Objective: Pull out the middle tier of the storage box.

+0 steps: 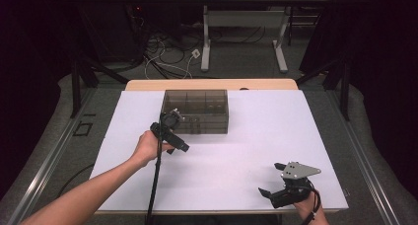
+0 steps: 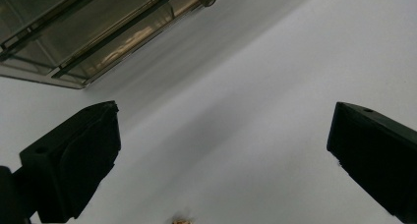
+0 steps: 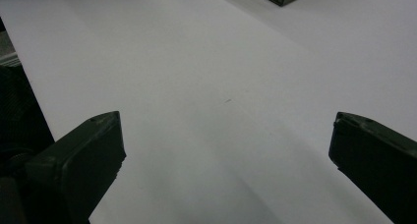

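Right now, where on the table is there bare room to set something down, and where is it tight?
The white table top is bare across its middle, between the smoky divided box at the back and the right gripper near the front edge. The strip right of the box is also free. It is crowded only at the box's front left corner, where the left gripper hangs.

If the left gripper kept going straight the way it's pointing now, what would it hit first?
Most likely the bare white table top: the left gripper has open jaws aimed down at it. The smoky box sits off to one side of that line, though depth is hard to judge.
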`<control>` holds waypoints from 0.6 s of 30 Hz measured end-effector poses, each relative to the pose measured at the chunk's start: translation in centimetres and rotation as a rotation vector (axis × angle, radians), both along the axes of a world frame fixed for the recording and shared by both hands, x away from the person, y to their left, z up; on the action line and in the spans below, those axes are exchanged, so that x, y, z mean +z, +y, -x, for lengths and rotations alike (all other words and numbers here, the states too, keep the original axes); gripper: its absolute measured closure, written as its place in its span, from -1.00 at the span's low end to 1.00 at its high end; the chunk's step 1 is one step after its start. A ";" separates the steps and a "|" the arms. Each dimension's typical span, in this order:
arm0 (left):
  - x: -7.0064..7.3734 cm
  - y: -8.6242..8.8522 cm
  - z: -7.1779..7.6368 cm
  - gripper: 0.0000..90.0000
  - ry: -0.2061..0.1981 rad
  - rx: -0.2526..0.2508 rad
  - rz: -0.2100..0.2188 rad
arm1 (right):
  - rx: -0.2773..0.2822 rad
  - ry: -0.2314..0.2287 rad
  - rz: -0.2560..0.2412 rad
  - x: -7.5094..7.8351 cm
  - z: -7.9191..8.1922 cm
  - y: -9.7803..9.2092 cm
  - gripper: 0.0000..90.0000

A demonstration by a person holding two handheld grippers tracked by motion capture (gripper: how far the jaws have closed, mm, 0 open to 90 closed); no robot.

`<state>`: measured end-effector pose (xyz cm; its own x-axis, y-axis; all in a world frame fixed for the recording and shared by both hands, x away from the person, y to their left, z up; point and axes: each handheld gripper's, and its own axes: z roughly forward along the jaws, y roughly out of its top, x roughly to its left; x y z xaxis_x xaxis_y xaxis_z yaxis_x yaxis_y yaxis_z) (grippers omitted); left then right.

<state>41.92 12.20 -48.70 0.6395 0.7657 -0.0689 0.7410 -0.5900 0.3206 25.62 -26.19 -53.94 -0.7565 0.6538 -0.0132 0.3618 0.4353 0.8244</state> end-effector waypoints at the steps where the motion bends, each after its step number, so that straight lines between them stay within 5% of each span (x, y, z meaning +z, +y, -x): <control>1: -0.1 -0.2 0.0 -1.00 -0.007 0.002 -0.010 | 0.006 -0.002 0.004 0.0 0.0 0.0 -1.00; 18: 0.0 -2.7 -0.8 -1.00 0.001 0.005 -0.007 | -0.001 0.011 0.004 0.1 0.0 -0.1 -1.00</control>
<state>42.69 9.47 -48.68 0.6354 0.7695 -0.0643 0.7443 -0.5882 0.3163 25.60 -26.28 -53.88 -0.7562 0.6543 -0.0073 0.3714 0.4385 0.8184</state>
